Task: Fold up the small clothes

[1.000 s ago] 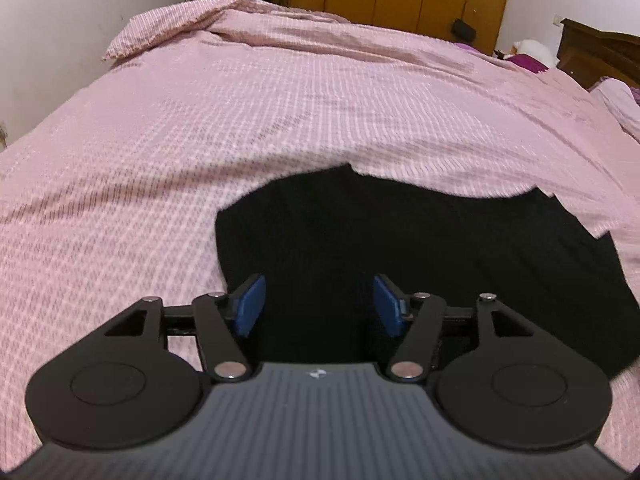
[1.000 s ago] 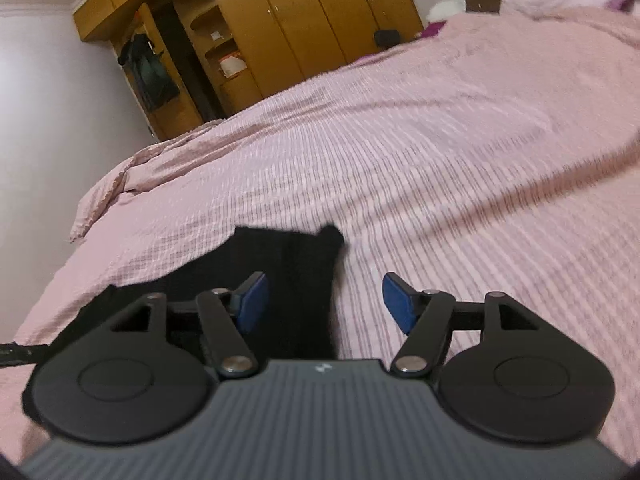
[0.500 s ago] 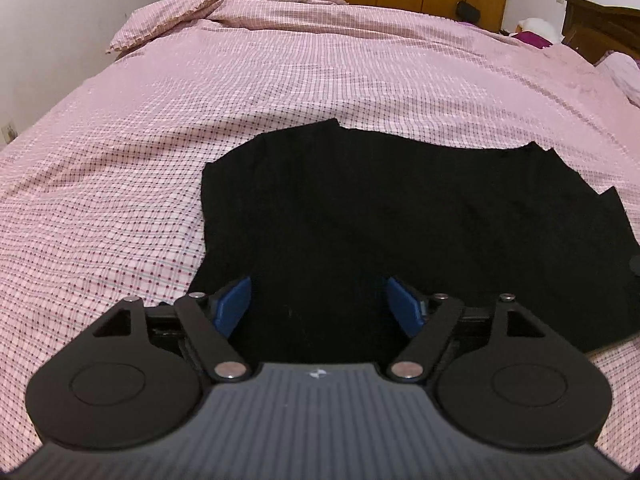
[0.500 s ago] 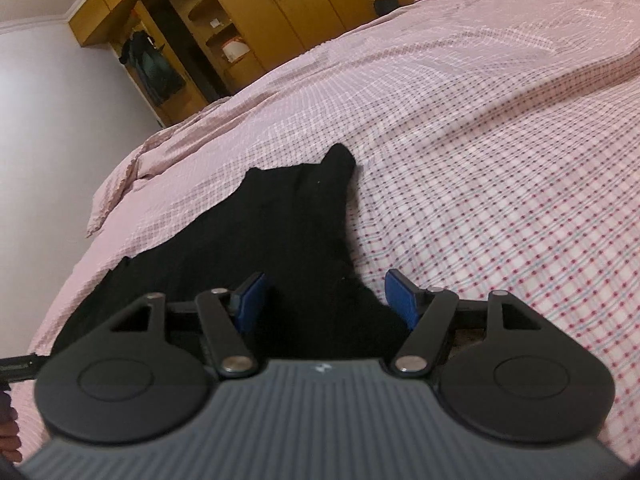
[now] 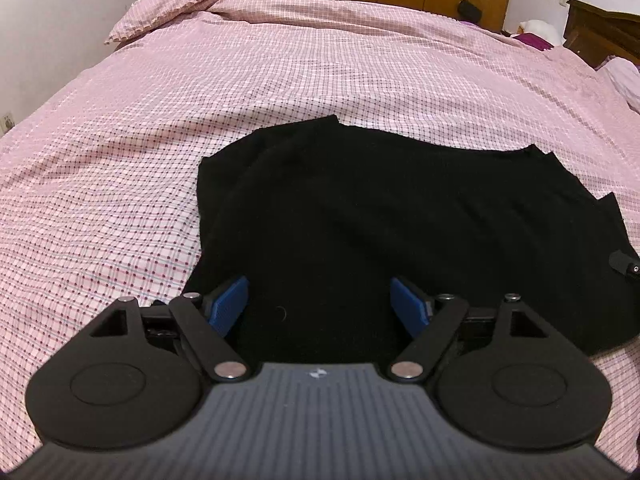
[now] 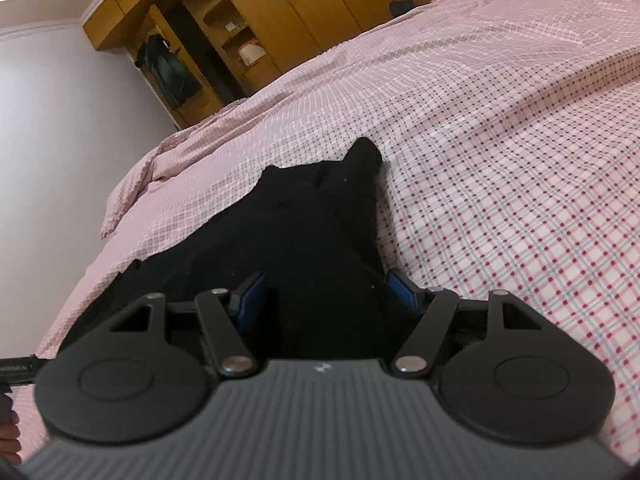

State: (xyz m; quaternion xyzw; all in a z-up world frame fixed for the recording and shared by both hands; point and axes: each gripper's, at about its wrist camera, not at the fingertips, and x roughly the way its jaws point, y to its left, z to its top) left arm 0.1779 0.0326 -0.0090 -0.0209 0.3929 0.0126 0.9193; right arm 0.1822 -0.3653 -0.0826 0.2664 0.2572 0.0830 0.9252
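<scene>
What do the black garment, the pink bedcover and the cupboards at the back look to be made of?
The black garment looks like soft matte fabric, perhaps a knit; no weave shows. The pink checked bedcover looks like thin woven cloth, creased, with a printed grid. The brown wardrobe looks like wood or veneer with a slight sheen.

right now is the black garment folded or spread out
Spread out, mostly: the black garment lies flat and wide on the pink checked bedspread. Its right end looks bunched; whether any layer is doubled, cannot tell.

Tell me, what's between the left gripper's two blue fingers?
Only the black garment beneath the left gripper, whose fingers are opening, seen in the left wrist view.
</scene>
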